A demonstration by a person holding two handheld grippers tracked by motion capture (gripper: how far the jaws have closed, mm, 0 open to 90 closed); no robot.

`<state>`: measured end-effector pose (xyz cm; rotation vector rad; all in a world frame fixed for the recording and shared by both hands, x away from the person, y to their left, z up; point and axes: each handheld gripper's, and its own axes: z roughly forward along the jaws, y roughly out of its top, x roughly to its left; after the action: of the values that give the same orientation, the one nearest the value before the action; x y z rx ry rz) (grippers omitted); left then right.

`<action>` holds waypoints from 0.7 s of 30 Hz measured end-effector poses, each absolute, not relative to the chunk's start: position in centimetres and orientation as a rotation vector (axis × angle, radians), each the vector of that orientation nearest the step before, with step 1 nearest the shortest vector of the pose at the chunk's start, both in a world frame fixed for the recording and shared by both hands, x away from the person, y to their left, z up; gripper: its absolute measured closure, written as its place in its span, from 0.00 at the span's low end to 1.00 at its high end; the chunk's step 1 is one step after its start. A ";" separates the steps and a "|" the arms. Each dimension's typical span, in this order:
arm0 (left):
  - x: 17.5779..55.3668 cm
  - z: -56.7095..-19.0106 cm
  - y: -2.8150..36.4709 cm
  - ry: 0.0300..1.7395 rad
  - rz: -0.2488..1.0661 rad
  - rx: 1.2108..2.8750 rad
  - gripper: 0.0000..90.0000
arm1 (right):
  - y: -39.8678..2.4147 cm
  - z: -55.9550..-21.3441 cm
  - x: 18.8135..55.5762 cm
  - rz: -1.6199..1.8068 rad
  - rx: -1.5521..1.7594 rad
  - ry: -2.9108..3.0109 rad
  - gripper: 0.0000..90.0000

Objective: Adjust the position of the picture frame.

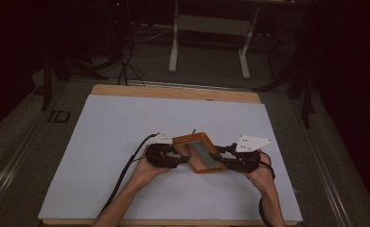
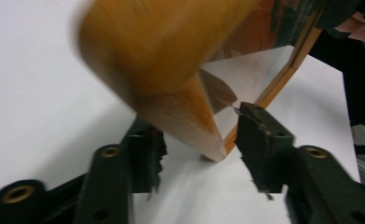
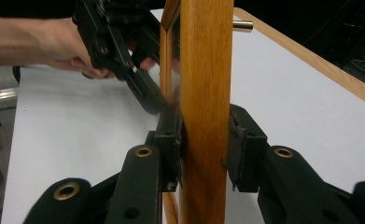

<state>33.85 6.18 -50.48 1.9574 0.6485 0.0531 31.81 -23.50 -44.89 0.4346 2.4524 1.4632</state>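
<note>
A wooden-framed mirror [image 1: 199,152] is held tilted just above the white sheet [image 1: 126,142], between both grippers. My right gripper [image 1: 219,157] is shut on the frame's right edge, and in the right gripper view its pads [image 3: 171,140] press both faces of the upright wooden bar [image 3: 206,93]. My left gripper [image 1: 185,159] is at the frame's left corner. In the left gripper view that blurred wooden corner [image 2: 189,116] sits between the open jaws of the left gripper [image 2: 201,154], with small gaps on each side. The mirror glass [image 2: 255,79] reflects the sheet.
The white sheet covers a table with a wooden rim [image 1: 173,91]. A short metal peg [image 3: 242,25] sticks out of the frame's far end. Beyond the table stand a white table frame [image 1: 208,42] and cables [image 1: 126,66] on the dark floor.
</note>
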 end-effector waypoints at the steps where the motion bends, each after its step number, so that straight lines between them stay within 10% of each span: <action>1: 34.0 -50.5 6.0 0.649 0.047 1.952 0.58 | -23.6 -44.9 31.8 1.460 0.439 2.454 0.76; 7: 34.0 -50.1 6.8 0.701 0.036 1.944 0.74 | -24.3 -45.0 32.0 1.458 0.530 2.447 0.76; 21: 33.2 -49.6 8.2 0.688 0.076 1.913 0.76 | -23.8 -45.5 32.2 1.477 0.524 2.467 0.76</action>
<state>33.21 8.24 -49.62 1.9135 0.6883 0.0759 32.19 -23.85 -45.52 0.5240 2.4670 1.4767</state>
